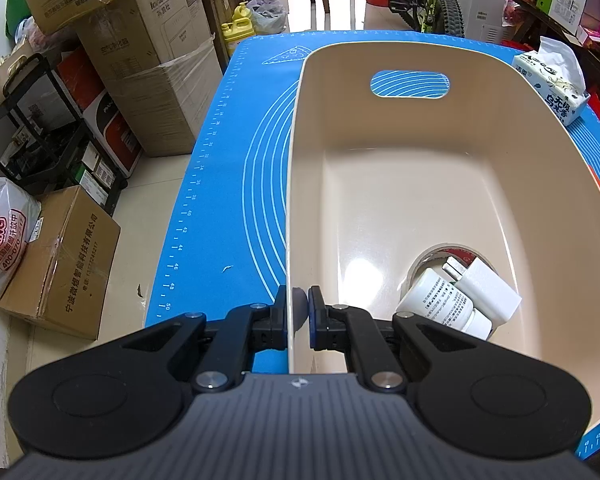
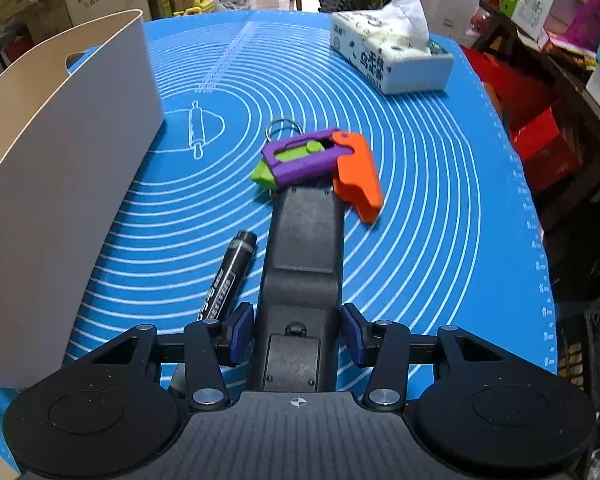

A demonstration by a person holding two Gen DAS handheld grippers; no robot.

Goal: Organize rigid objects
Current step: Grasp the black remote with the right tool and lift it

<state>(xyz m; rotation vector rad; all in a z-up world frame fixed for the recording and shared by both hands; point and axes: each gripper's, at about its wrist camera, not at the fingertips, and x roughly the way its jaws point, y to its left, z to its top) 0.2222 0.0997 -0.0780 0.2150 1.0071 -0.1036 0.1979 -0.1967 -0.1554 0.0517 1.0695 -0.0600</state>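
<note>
My left gripper (image 1: 298, 312) is shut on the left rim of the beige plastic bin (image 1: 500, 128). Inside the bin lie a white bottle (image 1: 440, 302), a white charger (image 1: 488, 286) and a tape roll (image 1: 448, 254). In the right wrist view the bin's outer wall (image 2: 60, 168) stands at the left. My right gripper (image 2: 298, 332) is open, its pads on either side of a black remote-like device (image 2: 302, 256) lying on the blue mat (image 2: 440, 208). A black marker (image 2: 228, 276) lies just left of the device. A purple, green and orange toy gun (image 2: 320, 160) with a key ring lies beyond it.
A tissue box (image 2: 392, 56) stands at the mat's far right; it also shows in the left wrist view (image 1: 552, 84). Cardboard boxes (image 1: 156, 80) and a plastic bag (image 1: 4, 232) are on the floor left of the table. Shelves and clutter line the right side.
</note>
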